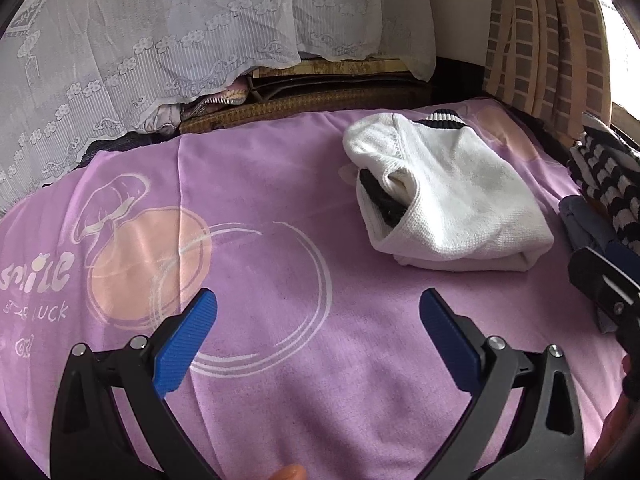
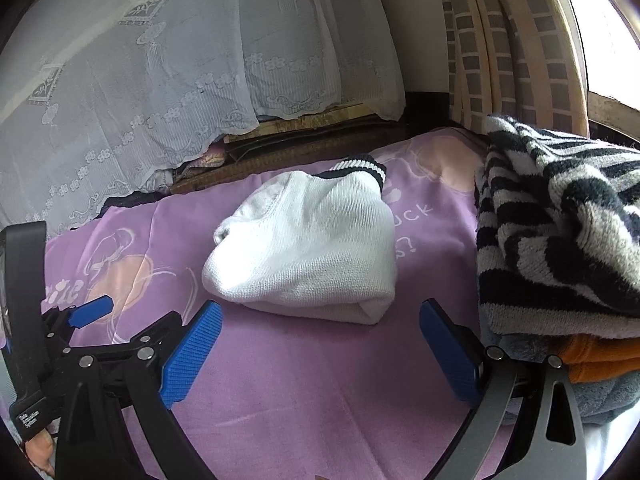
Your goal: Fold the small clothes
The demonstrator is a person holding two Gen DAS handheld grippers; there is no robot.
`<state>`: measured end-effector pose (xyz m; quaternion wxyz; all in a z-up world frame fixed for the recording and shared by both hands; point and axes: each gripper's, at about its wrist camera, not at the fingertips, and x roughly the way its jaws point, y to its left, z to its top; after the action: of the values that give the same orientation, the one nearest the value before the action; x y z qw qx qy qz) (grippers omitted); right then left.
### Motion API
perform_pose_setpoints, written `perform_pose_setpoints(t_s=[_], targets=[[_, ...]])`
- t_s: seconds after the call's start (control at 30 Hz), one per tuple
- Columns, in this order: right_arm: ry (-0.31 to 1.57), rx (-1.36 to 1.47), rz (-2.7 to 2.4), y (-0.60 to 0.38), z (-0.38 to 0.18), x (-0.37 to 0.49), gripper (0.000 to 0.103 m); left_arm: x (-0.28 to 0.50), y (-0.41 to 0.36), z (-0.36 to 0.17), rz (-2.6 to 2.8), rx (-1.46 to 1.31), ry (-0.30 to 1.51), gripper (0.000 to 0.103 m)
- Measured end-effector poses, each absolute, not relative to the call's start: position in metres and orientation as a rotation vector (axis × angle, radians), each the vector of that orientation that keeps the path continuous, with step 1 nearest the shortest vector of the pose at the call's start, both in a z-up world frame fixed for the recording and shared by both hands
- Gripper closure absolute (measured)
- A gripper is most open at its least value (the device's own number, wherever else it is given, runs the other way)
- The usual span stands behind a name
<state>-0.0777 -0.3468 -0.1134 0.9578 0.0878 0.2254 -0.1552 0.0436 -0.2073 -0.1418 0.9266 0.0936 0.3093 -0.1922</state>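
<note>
- The white knitted garment (image 2: 308, 244) lies folded into a compact bundle on the purple sheet (image 1: 280, 360) of the bed, toward the far right, its black-and-white ribbed hem (image 2: 360, 166) at the far edge.
- The left gripper (image 1: 318, 334) hovers over bare sheet on the near side of the bundle, its fingers (image 1: 188, 344) spread wide and holding nothing.
- The right gripper (image 2: 320, 346) sits just near the bundle's near edge, its fingers (image 2: 192, 354) likewise spread and empty.
- This piece looks finished, so the step in hand is probably to set it aside or fetch the next one from the pile (image 2: 560, 240) of striped, orange and grey clothes at the right.
- To move the bundle well, slide one finger under the thick near fold and pinch through all layers, so that the loose sleeve opening on its left side does not fall open.
- To take a new piece, pinch only the top striped layer near its edge, or the pile may drag along.
- Open room lies to the left and near: the sheet there is bare for spreading a garment flat.
- The far side ends at dark boards and a lace curtain (image 1: 120, 60); the pile crowds the right.
</note>
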Motion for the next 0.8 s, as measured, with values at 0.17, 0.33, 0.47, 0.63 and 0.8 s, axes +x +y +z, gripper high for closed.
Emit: perform_pose_setpoints(t_s=[0.17, 0.33, 0.47, 0.63, 0.8], targets=[[0.460, 0.166, -0.312, -0.3436, -0.1112, -0.0785, 0.004, 0.0523, -0.2111, -0.1429, -0.378, 0.207, 0.631, 0.004], [0.481, 0.156, -0.327, -0.3405, -0.1140, -0.0756, 0.004, 0.0520, -0.2133, -0.1430, -0.379, 0.219, 0.625, 0.004], [0.479, 0.169, -0.345, -0.3417, -0.1144, -0.0760, 0.004, 0.0483, -0.2121, -0.1394, -0.379, 0.219, 0.606, 0.004], [0.473, 0.209, -0.357, -0.3459, -0.1141, -0.0779, 0.004, 0.0458, -0.2090, -0.1347, -0.392, 0.192, 0.598, 0.004], [0.486, 0.215, -0.349, -0.3441, -0.1160, -0.0771, 0.004, 0.0463, -0.2154, -0.1374, -0.379, 0.229, 0.622, 0.004]])
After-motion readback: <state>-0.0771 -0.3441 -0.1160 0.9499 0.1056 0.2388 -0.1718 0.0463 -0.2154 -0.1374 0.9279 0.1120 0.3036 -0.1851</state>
